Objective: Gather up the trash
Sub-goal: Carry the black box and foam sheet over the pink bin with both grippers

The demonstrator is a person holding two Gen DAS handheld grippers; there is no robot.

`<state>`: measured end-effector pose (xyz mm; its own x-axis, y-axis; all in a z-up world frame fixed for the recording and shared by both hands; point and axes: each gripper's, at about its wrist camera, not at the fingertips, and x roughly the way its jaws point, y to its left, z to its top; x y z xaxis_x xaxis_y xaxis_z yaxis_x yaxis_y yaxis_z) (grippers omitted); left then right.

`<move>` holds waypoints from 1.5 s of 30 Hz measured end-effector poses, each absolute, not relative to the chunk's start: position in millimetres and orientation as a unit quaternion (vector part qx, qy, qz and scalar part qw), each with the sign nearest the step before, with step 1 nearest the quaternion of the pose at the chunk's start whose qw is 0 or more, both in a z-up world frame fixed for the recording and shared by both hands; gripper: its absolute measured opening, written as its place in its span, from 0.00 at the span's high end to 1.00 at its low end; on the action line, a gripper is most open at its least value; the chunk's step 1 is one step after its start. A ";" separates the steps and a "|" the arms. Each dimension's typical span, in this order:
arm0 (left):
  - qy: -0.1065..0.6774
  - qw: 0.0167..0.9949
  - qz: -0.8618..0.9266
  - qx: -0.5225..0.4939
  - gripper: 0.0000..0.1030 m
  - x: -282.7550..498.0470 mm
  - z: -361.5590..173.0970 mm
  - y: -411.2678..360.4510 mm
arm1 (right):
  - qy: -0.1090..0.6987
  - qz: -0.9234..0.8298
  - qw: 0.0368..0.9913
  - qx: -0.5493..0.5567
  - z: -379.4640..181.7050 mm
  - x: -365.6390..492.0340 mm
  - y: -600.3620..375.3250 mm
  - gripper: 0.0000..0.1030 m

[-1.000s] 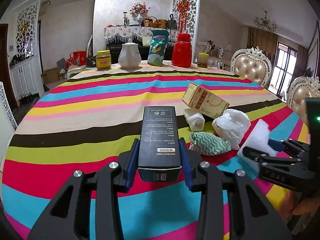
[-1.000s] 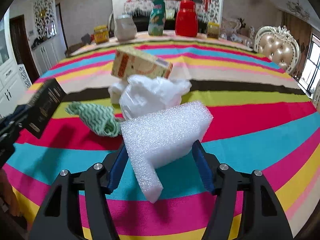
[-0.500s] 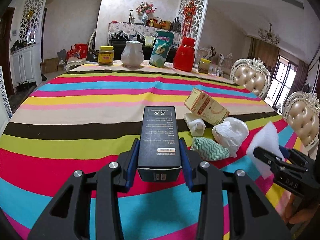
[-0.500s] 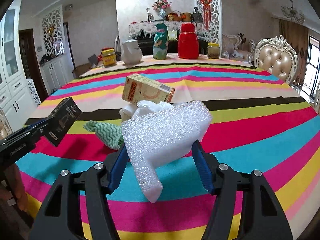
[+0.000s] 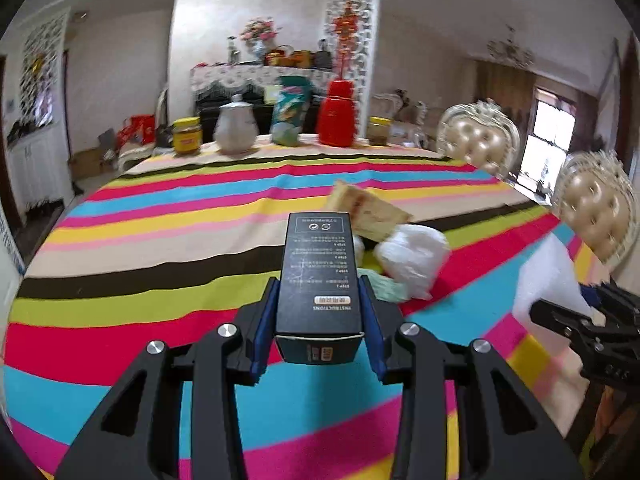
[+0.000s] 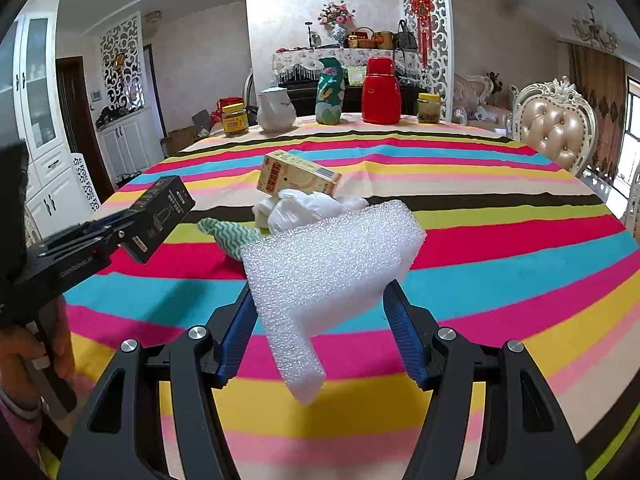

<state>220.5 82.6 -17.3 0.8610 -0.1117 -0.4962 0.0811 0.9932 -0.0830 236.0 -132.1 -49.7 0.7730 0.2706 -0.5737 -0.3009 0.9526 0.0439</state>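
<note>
Left wrist view, A: my left gripper (image 5: 319,316) clamps the black box (image 5: 319,280) above the striped table (image 5: 160,240).
B: And the right?
A: My right gripper (image 6: 320,320) pinches the white foam piece (image 6: 332,264); yellow carton (image 6: 298,178), plastic bag (image 6: 308,210) and green cloth (image 6: 228,236) lie farther out.

Black hand-held gripper (image 5: 319,312) — blue pads (image 5: 264,324), silver screws; pink sleeve (image 6: 16,416).

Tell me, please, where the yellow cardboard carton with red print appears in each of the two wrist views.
Left wrist view: the yellow cardboard carton sits just above centre, blurred, behind the black box held in the left gripper.
Right wrist view: the carton sits above centre, tilted over the white plastic bag.
Shared landmark: the red thermos at the table's far edge.
</note>
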 end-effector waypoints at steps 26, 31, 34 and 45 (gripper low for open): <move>0.279 0.938 -0.197 0.058 0.63 161.2 -20.0 -74.1 | 0.290 0.102 0.951 0.020 -45.2 156.5 -263.9 0.41; 0.289 0.923 -0.242 0.080 0.63 161.0 -25.5 -119.1 | 0.294 0.074 0.952 0.033 -49.1 144.5 -301.4 0.40; 0.291 0.914 -0.266 0.094 0.63 160.8 -28.1 -146.4 | 0.293 0.056 0.954 0.038 -50.8 135.6 -322.2 0.40; 0.304 0.872 -0.359 0.133 0.63 148.8 -33.4 -241.2 | 0.285 -0.033 0.956 0.060 -55.7 85.2 -404.2 0.40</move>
